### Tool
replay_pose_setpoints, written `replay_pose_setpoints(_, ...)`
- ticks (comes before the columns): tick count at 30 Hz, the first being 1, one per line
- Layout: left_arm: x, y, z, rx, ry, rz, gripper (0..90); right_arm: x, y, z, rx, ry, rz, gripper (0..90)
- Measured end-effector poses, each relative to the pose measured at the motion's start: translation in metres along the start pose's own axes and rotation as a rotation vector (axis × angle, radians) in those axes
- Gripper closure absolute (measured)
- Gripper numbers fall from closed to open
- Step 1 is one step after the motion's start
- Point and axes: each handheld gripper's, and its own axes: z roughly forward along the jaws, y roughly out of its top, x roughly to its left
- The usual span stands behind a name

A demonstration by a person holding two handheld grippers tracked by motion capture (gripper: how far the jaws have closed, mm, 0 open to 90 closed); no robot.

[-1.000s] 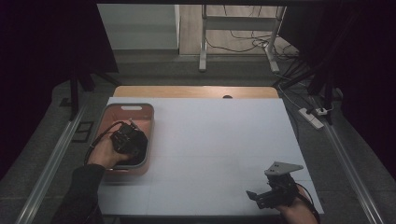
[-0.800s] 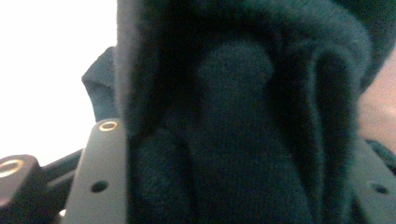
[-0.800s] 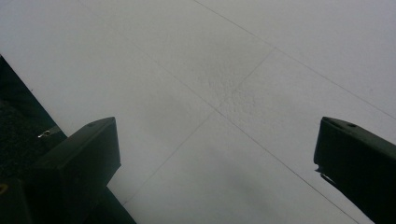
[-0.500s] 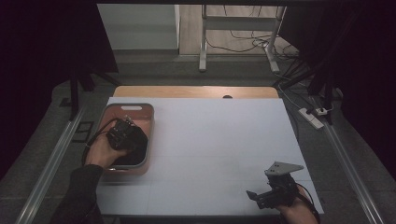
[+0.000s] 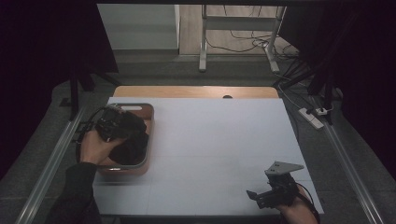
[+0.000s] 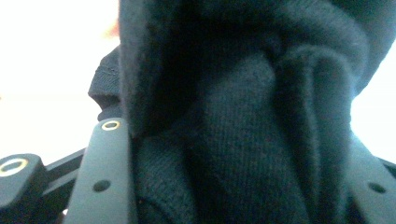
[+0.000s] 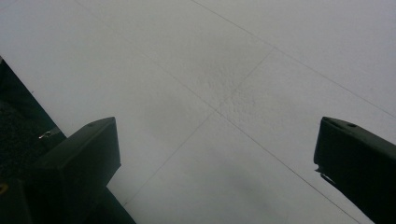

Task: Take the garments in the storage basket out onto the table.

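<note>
Dark knitted cloth, one bundle of soft folds, is pinched between the jaws of the left tongs and hangs over the single brown plastic tray at the left side of the white counter. The left hand reaches in from the side, tongs angled down into the tray. The right tongs, jaws wide apart with nothing between them, rest low near the counter's front right corner.
</note>
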Motion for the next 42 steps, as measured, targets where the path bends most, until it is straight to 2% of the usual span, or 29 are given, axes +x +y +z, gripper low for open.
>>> replay_pose_setpoints(10,-0.009,0.017,-0.02,-0.074,0.01,0.032,46.9,0.0,0.0,0.0,0.001,0.0,0.003,0.1)
replay_pose_setpoints(18,-0.024,0.036,-0.03,-0.111,0.008,0.085,45.9,0.0,0.0,0.0,0.001,-0.002,0.005,0.0)
replay_pose_setpoints(30,-0.053,0.062,-0.023,-0.118,-0.006,0.165,45.3,0.0,0.0,0.0,-0.004,0.0,0.005,0.0)
replay_pose_setpoints(36,-0.063,0.072,-0.013,-0.113,-0.002,0.179,45.2,0.0,0.0,0.0,-0.003,0.002,0.002,0.1)
replay_pose_setpoints(42,-0.076,0.082,-0.002,-0.108,-0.009,0.211,44.8,0.0,0.0,0.0,-0.004,0.004,0.003,0.1)
